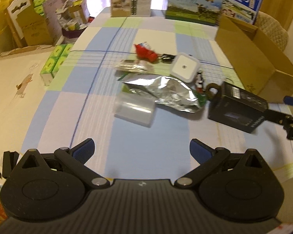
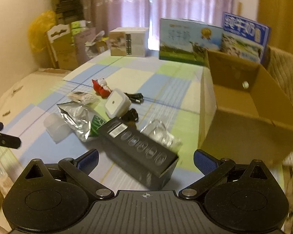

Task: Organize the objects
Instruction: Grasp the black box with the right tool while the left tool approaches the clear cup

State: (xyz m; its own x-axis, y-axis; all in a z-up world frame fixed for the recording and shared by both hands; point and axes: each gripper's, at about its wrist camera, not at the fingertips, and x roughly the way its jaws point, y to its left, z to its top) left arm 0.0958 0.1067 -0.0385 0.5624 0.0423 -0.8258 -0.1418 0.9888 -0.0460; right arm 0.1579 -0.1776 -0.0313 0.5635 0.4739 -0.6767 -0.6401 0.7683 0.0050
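Note:
A clutter of small items lies mid-table on the checked cloth: a black box, a silver foil pouch, a white square device, a red toy and a translucent plastic tub. An open cardboard box stands on the right. My left gripper is open over bare cloth, short of the tub. My right gripper is open, the near end of the black box lying between its fingers.
At the far edge of the table stand a beige carton and blue milk cartons. Green tissue packs sit at the left edge. Clear plastic wrap and a black cable lie near the black box. A padded chair is behind the cardboard box.

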